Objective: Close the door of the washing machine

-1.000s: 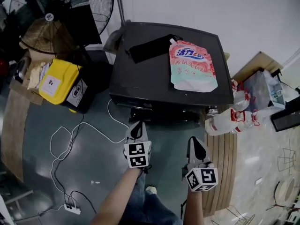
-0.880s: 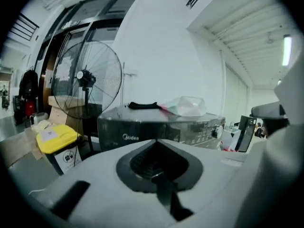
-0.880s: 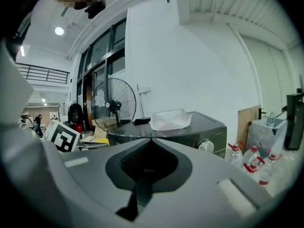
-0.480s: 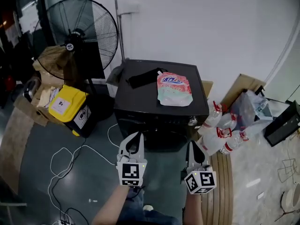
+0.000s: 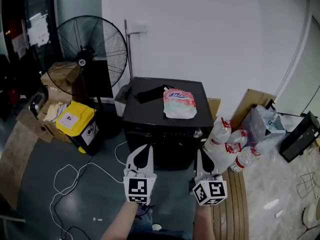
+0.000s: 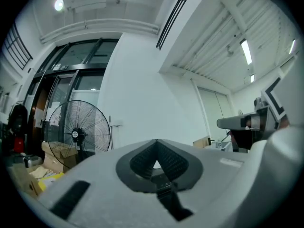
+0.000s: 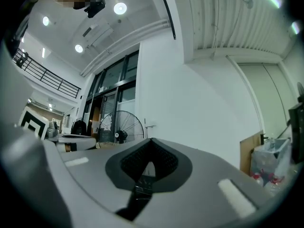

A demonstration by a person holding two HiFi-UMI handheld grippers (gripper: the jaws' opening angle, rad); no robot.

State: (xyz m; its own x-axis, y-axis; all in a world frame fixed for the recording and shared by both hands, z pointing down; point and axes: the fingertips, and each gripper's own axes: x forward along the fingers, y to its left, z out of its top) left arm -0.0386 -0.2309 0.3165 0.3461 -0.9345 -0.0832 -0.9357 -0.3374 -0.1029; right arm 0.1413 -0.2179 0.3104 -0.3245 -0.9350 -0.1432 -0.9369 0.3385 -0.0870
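Observation:
The black washing machine [image 5: 165, 131] stands against the white wall in the middle of the head view. Its dark front faces me, and I cannot tell how its door stands. On its lid lie a pink and green detergent pouch [image 5: 179, 103] and a black cloth [image 5: 150, 93]. My left gripper [image 5: 145, 149] and right gripper [image 5: 200, 155] are held side by side in front of the machine, apart from it, both pointing at it. Both are shut with nothing held. In the left gripper view [image 6: 156, 144] and the right gripper view [image 7: 151, 144] the jaws meet against the wall and ceiling.
A large standing fan [image 5: 91, 46] is left of the machine, with a yellow box [image 5: 75, 120] and cardboard boxes [image 5: 50, 109] below it. White cables [image 5: 75, 174] trail over the floor. Plastic bottles [image 5: 232, 146] and bags crowd the right side.
Both grippers have risen and now point level instead of downward. The head view has lifted, so the machine shows smaller and more from the front. Both stay shut.

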